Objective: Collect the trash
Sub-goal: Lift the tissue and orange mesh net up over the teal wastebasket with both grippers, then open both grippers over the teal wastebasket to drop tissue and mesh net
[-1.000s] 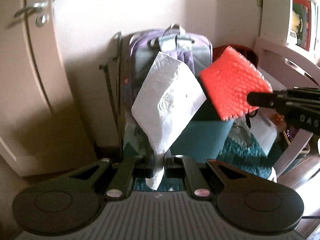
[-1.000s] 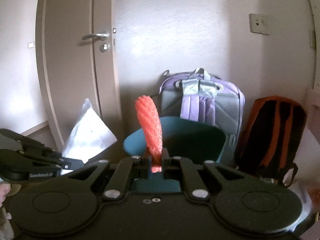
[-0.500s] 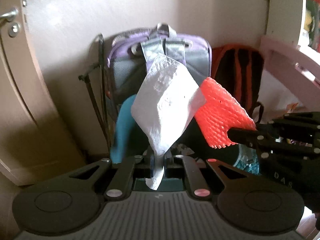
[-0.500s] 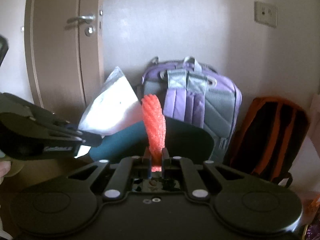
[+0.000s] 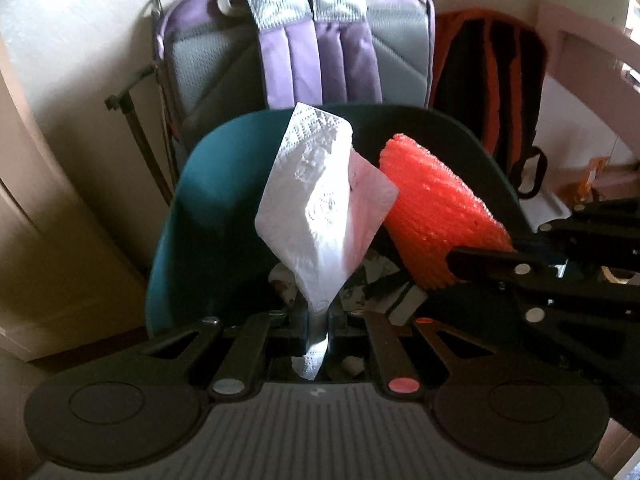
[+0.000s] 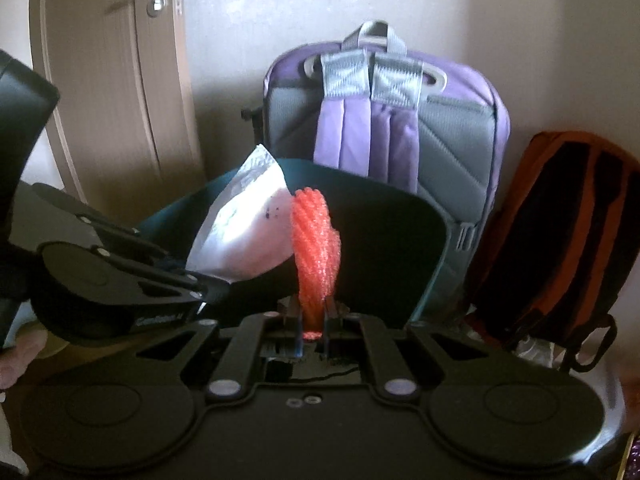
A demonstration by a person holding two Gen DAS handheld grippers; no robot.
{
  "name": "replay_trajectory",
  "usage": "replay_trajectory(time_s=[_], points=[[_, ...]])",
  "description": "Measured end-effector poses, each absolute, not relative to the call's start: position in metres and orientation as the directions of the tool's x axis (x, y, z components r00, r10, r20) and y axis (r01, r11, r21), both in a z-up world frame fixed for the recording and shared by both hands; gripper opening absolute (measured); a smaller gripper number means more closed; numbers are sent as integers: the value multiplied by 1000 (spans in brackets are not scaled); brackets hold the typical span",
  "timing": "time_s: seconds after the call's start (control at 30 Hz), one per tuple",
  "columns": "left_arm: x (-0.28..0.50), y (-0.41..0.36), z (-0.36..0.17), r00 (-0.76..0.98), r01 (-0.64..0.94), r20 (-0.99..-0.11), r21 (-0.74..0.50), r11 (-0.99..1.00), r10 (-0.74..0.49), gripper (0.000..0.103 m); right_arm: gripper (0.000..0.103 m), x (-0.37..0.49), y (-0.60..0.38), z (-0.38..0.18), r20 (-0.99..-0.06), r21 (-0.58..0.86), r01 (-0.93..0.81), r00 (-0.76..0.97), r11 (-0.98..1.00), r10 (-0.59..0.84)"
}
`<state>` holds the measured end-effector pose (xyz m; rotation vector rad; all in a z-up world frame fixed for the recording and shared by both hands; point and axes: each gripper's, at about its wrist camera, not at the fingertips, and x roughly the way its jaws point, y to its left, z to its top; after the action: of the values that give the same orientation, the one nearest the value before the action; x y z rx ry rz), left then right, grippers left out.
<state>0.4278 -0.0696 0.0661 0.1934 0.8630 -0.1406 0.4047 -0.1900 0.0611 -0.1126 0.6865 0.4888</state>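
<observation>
At centre frame, your left claw [image 5: 316, 320] pinches the white napkin [image 5: 324, 208] over the teal bin [image 5: 208, 208]; your right claw [image 6: 312, 316] grips the red foam net [image 6: 316, 248] beside it. Behind the bin, upper frame, stand a purple backpack [image 6: 400, 120] and an orange-black one [image 6: 560, 232].

A home room is shown: a handled door [image 6: 112, 80] at ten o'clock, a purple backpack [image 6: 400, 120] leaned against the wall at twelve, an orange-black backpack [image 6: 560, 232] at three.

White embossed napkin [image 5: 324, 216]; orange-red mesh foam [image 5: 436, 216]; teal bin [image 5: 208, 184]; purple-grey backpack [image 5: 296, 40].
</observation>
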Motion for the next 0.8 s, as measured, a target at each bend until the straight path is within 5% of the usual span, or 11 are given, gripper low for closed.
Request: replay_trajectory(time_s=[0.53,0.6,0.7,0.8], points=[[431,-72,53,615,193,-787,86,977,-52,13,26,399,-197,63,-622,54,-441,687,896,375],[428,-72,56,617,188,-785,80,979,-54,23,31,395,-201,69,-612,57,-433,696,900,374],[421,-74,62,634,186,-771,80,979,-58,54,40,386,-206,78,-599,55,-432,707,900,376],[410,-77,70,655,182,-753,85,980,-57,59,41,375,-213,87,-584,55,-428,719,902,377]])
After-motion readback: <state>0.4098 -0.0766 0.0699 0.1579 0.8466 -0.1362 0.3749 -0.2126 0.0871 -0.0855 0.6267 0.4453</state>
